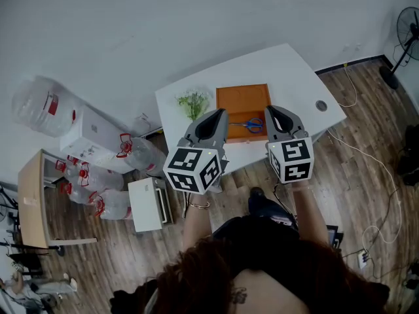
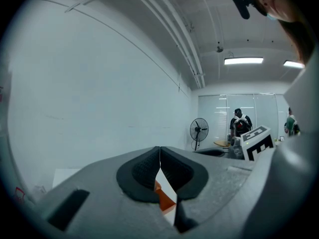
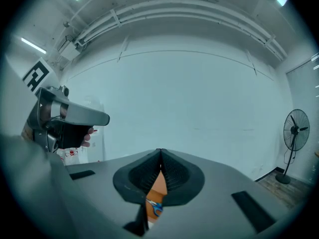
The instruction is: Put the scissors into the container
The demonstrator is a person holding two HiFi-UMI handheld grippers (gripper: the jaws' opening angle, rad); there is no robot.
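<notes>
The scissors (image 1: 251, 125) lie inside the container (image 1: 241, 99), so the task looks done. The left gripper (image 1: 213, 124) and right gripper (image 1: 279, 119) hover at the container's near edge, jaws pressed together, empty.

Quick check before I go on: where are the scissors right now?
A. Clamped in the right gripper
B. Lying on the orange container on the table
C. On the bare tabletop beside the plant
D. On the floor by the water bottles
B: the head view shows the scissors lying within the orange container outline, and the right gripper is shut on nothing.
</notes>
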